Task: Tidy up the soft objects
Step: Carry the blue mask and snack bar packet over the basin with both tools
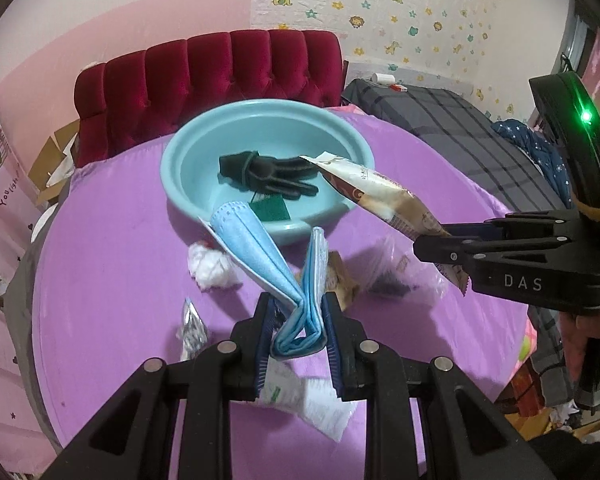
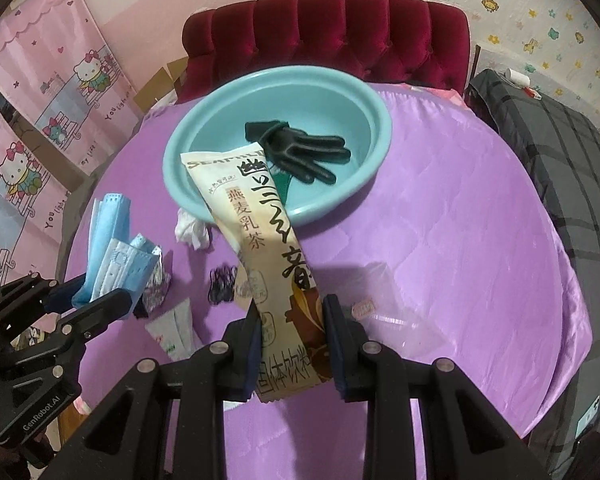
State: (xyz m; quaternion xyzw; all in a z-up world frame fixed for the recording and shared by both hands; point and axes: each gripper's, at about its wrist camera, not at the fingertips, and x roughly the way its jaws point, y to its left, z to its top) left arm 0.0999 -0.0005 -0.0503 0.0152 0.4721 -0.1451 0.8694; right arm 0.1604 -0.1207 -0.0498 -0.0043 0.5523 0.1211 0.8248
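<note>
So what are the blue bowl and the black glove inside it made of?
The blue bowl looks like plastic: smooth, one even colour, a soft shine on its moulded rim. The black glove looks like knitted or fleecy fabric: matte, no shine, limp fingers lying flat. Which cloth exactly cannot be told.

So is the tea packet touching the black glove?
Cannot tell. In the right wrist view the packet overlaps the glove; neither view shows contact or a gap.
</note>
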